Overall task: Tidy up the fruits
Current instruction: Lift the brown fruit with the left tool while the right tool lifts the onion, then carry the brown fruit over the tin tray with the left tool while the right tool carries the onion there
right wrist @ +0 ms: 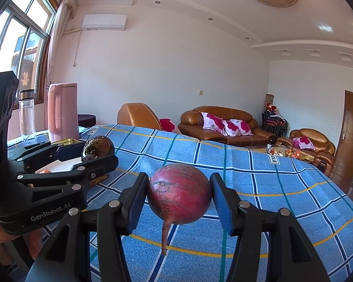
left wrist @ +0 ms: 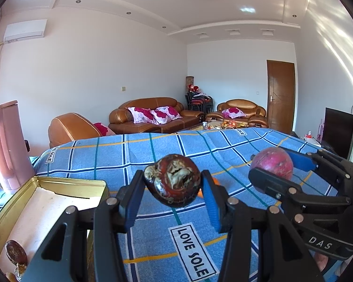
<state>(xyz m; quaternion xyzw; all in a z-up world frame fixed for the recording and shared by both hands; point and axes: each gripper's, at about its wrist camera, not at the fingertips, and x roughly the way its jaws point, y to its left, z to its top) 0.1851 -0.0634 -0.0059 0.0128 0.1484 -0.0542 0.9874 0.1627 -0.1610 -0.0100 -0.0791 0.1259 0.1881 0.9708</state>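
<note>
My left gripper [left wrist: 173, 179] is shut on a dark red-brown fruit [left wrist: 174, 185] with a crusty pale patch and holds it above the blue checked cloth [left wrist: 153, 150]. An open gold tin [left wrist: 70, 180] lies just to its left, with another dark round fruit [left wrist: 16, 251] in its near corner. My right gripper [right wrist: 179, 181] is shut on a round red fruit [right wrist: 180, 195] with a thin tail that hangs down. Each gripper shows in the other's view: the right gripper [left wrist: 271, 164] with the red fruit [left wrist: 273, 162], the left gripper [right wrist: 97, 151] with the dark fruit [right wrist: 98, 145].
A pink kettle [left wrist: 4, 145] stands behind the tin at the left table edge, and a clear bottle [right wrist: 27, 115] stands beside it by the window. Something small and orange [left wrist: 200, 193] lies on the cloth under my left gripper. Brown sofas [left wrist: 153, 115] fill the room beyond.
</note>
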